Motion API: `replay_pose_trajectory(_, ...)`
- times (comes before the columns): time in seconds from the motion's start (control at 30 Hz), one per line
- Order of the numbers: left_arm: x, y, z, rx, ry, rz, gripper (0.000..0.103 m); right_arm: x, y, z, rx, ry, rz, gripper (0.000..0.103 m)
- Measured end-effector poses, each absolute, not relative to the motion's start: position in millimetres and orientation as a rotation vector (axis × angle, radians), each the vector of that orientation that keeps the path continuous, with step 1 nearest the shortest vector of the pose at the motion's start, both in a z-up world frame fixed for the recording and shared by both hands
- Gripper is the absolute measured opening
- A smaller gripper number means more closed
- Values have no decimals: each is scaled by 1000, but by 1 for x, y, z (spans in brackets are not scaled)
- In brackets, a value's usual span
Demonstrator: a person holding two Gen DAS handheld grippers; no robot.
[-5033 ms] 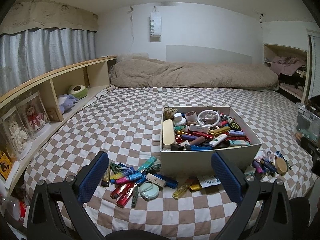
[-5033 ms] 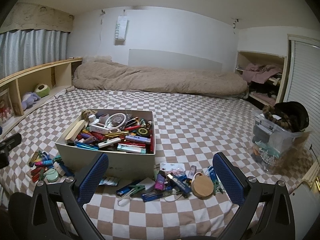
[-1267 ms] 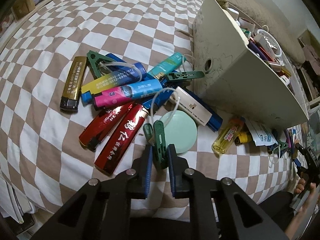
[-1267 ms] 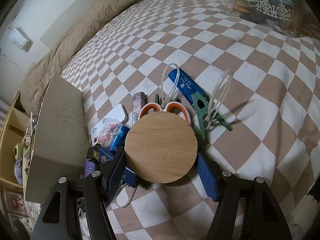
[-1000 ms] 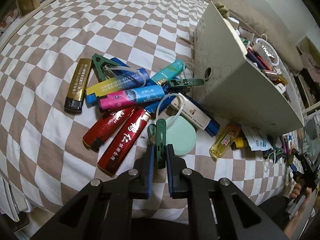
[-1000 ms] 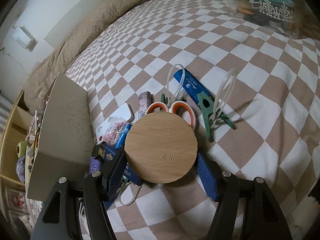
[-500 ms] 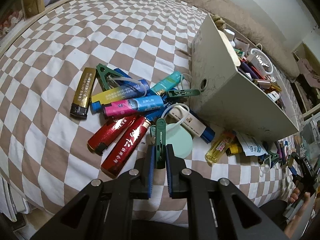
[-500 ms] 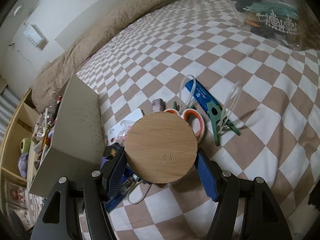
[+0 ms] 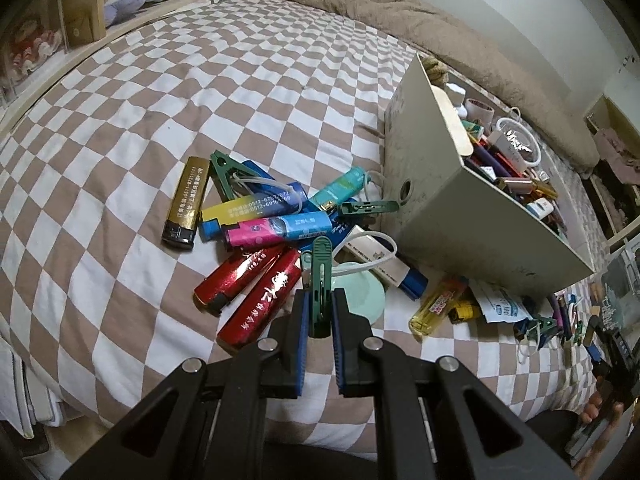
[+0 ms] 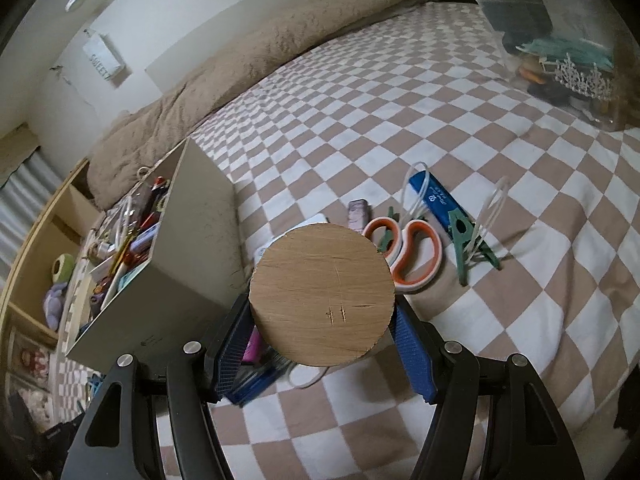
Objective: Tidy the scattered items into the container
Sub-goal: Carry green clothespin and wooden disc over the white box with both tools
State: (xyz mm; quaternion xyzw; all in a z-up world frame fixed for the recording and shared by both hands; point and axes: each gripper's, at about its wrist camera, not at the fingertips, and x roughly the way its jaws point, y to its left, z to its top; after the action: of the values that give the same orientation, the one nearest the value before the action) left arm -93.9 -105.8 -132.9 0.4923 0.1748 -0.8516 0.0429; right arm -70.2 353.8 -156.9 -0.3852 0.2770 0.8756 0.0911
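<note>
Left wrist: left claw (image 9: pixel 319 322) pinches green clip (image 9: pixel 321 276); right claw (image 10: pixel 322 334) grips wooden disc (image 10: pixel 322 294) beside box (image 10: pixel 192 256).

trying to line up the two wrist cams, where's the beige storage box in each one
Left wrist view: the beige storage box fills the right of centre, upper half, its open top facing upper right, beyond the left gripper shut on a green clip.
Right wrist view: the box sits left of centre, beside the wooden disc held in the right gripper.
Shared landmark: the brown-and-white checkered bedspread under everything.
</note>
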Motion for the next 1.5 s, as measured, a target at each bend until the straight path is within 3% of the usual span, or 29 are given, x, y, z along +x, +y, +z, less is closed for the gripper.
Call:
replay_pose_trajectory(0.6,-87,-77,-91,1364,547,-2768,11,-64,282,-138,-1256,650,2781,69)
replay_pose_trajectory(1.0,-102,-36,-34,1224,520,-2956,11,-82,249,-86,-1175,553,2956,69)
replay_pose_trajectory(1.5,-157,-6,0,1140,486,-3068,11,-131,255,-36,-1037,517,3060,69)
